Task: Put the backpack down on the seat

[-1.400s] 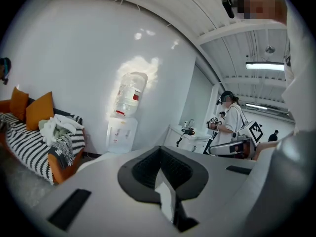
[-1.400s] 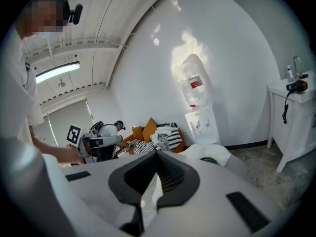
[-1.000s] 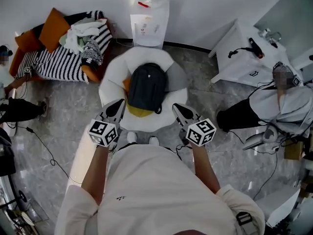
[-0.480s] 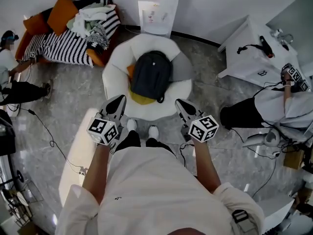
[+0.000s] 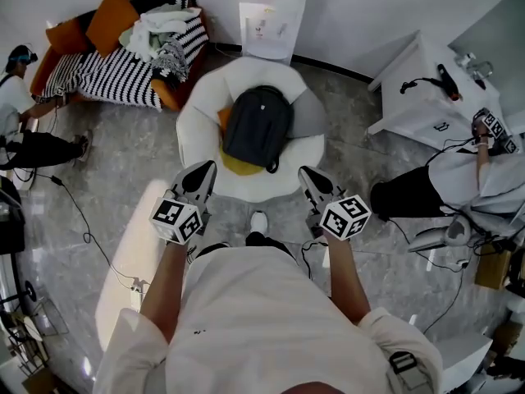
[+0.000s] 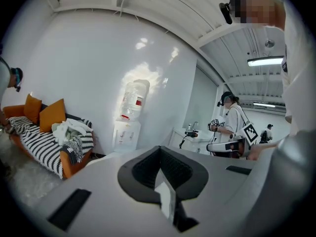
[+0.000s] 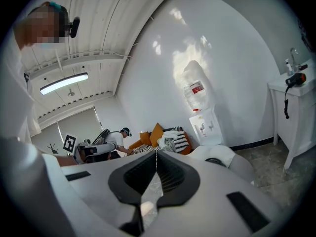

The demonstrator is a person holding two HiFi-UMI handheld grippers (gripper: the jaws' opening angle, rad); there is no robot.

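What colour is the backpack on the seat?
The backpack is dark grey; head view shows it best.

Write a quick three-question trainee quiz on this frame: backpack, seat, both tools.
1. True or false: the backpack lies on the white chair, and neither tool touches it.
2. Pick one: the cushion showing at the backpack's near edge is A) yellow, B) green, C) black.
3. Fill in: the jaws of the left tool and the right tool are both ____, with nothing between them.

Key: 1 true; 2 A; 3 shut.
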